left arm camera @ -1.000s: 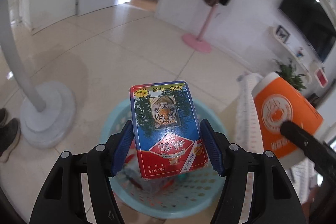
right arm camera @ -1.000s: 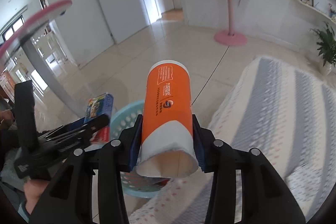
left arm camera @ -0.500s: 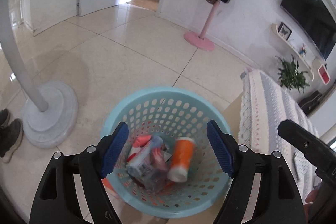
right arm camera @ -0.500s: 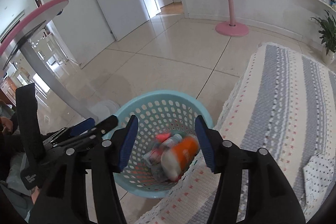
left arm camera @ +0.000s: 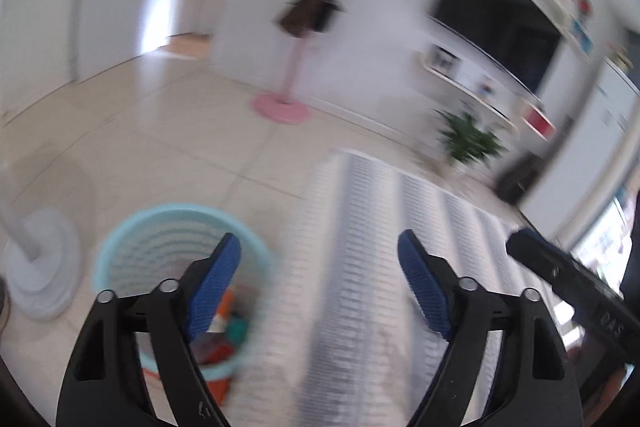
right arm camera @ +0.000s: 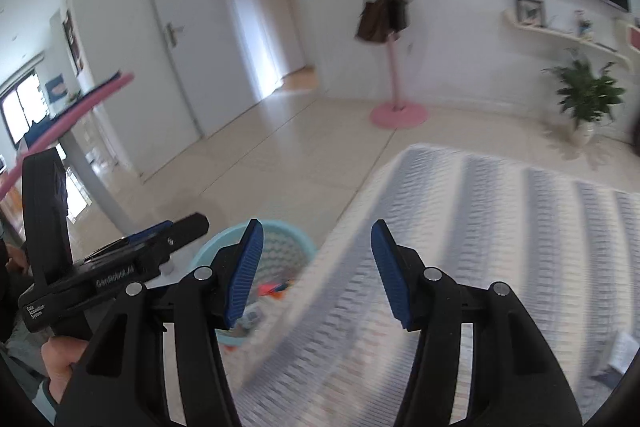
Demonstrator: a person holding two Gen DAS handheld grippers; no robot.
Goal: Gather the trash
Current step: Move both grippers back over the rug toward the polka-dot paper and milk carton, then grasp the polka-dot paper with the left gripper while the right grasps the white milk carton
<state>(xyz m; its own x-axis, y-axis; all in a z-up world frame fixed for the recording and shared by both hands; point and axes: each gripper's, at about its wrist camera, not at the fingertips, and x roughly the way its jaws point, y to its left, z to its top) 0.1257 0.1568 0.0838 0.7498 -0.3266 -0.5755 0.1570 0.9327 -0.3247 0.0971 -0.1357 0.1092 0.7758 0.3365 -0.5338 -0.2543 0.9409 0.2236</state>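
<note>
A light blue perforated basket [left arm camera: 120,239] stands on the floor beside the table and holds several pieces of trash [left arm camera: 232,323]; it also shows in the right wrist view [right arm camera: 280,239]. My left gripper [left arm camera: 320,283] is open and empty above the striped tablecloth [left arm camera: 360,227], right of the basket. My right gripper [right arm camera: 316,267] is open and empty over the table's edge. A crumpled white scrap [right arm camera: 620,351] lies on the cloth [right arm camera: 500,227] at the far right. Both views are motion-blurred.
A white stand base [left arm camera: 40,267] sits on the floor left of the basket. A pink coat stand [left arm camera: 282,103] with a dark coat, a potted plant [right arm camera: 584,99] and a wall TV [left arm camera: 500,19] are at the far wall.
Both grippers opened and dropped the card box and the orange cup into the basket. Both then swung right, away from the basket and over the tablecloth.
</note>
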